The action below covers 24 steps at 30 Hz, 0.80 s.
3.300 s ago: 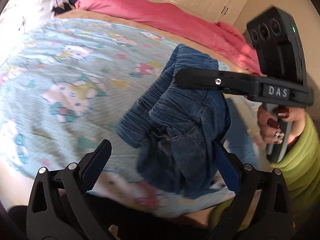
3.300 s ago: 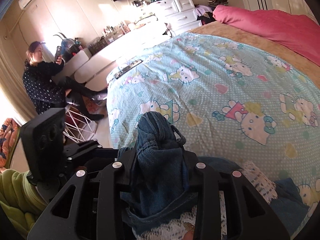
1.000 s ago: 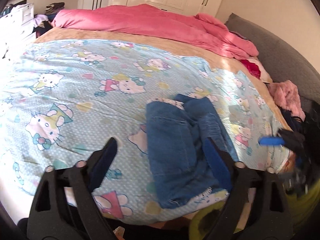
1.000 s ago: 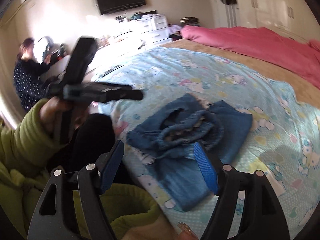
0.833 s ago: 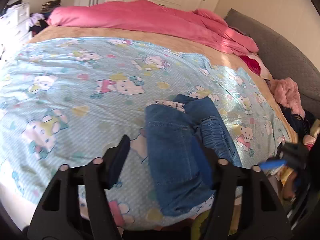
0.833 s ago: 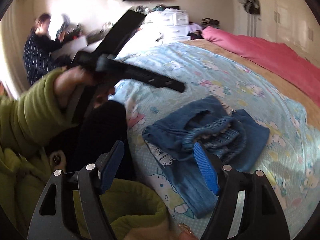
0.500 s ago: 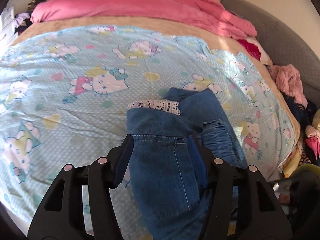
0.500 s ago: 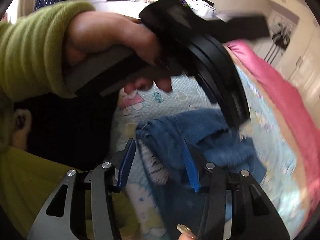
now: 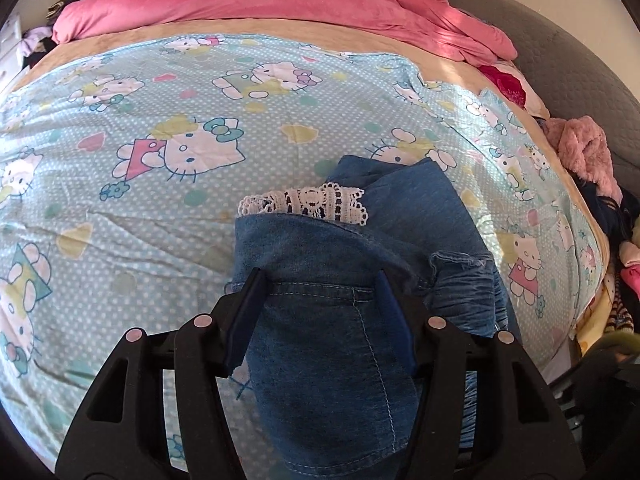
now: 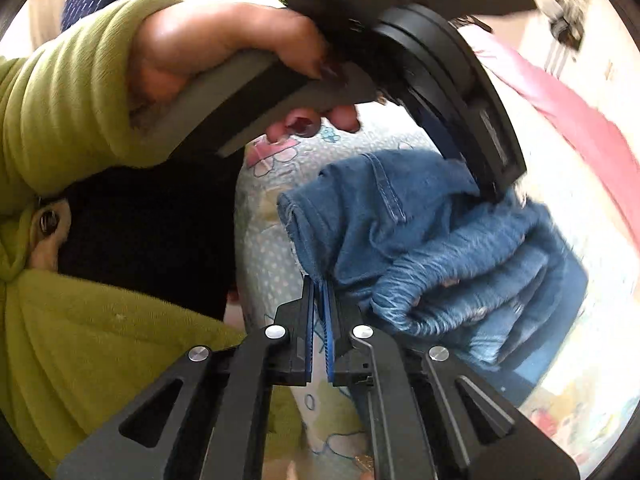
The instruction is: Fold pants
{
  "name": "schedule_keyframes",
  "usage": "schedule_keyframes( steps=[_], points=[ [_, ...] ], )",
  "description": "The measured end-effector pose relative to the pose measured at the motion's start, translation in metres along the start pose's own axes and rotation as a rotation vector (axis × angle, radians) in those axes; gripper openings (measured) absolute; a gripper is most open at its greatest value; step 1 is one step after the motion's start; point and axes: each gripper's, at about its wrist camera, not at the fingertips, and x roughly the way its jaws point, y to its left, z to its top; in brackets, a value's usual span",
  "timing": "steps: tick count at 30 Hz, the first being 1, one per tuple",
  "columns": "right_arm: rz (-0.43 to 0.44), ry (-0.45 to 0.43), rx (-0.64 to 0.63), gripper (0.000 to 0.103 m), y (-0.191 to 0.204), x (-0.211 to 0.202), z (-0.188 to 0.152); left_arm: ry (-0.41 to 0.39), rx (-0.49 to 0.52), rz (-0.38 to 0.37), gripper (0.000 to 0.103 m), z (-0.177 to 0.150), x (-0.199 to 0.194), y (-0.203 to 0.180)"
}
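Blue denim pants with a white lace hem lie bunched at the near edge of the bed. My left gripper is open, its fingers astride the denim fold and pressing down on it. In the right wrist view the pants show a gathered waistband. My right gripper is shut on the pants' seamed edge at the bed's near side. The left gripper's body and the hand that holds it fill the top of that view.
The bed carries a light blue cartoon-cat sheet and a pink duvet at the far end. A grey sofa with a pile of clothes stands to the right. The person's green sleeve is close on the left.
Both grippers let the pants drop onto the bed, then came back down. The left one has lowered over the denim fold. The right one has closed on the pants' edge.
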Motion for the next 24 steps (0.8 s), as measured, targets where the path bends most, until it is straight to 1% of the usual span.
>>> schedule_keyframes(
  steps=[2,4,6,14,15,16,17,18,20,22,23,24],
  points=[
    [0.004,-0.013,0.032,0.006,-0.002,-0.004,-0.003,-0.01,-0.002,0.003,0.05,-0.001,-0.003,-0.001],
    [0.014,-0.03,0.057,0.01,-0.004,-0.014,-0.004,-0.022,-0.003,0.004,0.051,-0.002,-0.006,-0.002],
    [0.015,-0.043,0.079,0.013,-0.007,-0.022,-0.004,-0.035,-0.006,0.001,0.055,-0.002,-0.011,-0.004],
    [-0.024,-0.09,0.137,0.024,-0.002,-0.06,-0.008,-0.08,0.0,0.009,0.063,-0.006,-0.029,-0.008],
    [-0.026,-0.097,0.148,0.029,-0.001,-0.065,-0.008,-0.089,-0.001,0.01,0.064,-0.007,-0.033,-0.009],
    [-0.031,-0.108,0.163,0.037,-0.002,-0.071,-0.009,-0.096,-0.001,0.009,0.064,-0.007,-0.036,-0.009],
    [-0.037,-0.116,0.177,0.04,-0.004,-0.075,-0.01,-0.105,-0.001,0.011,0.066,-0.008,-0.04,-0.01],
    [-0.046,-0.125,0.189,0.043,-0.005,-0.078,-0.011,-0.117,-0.002,0.015,0.071,-0.008,-0.044,-0.009],
    [-0.078,-0.139,0.21,0.046,-0.007,-0.085,-0.012,-0.137,-0.003,0.021,0.071,-0.009,-0.053,-0.008],
    [-0.117,-0.154,0.244,0.052,-0.012,-0.093,-0.015,-0.156,-0.013,0.024,0.071,-0.01,-0.061,-0.006],
    [-0.127,-0.163,0.261,0.054,-0.014,-0.095,-0.017,-0.163,-0.019,0.023,0.071,-0.011,-0.065,-0.005],
    [-0.138,-0.173,0.281,0.058,-0.017,-0.097,-0.015,-0.175,-0.027,0.022,0.072,-0.013,-0.071,-0.004]
  ],
)
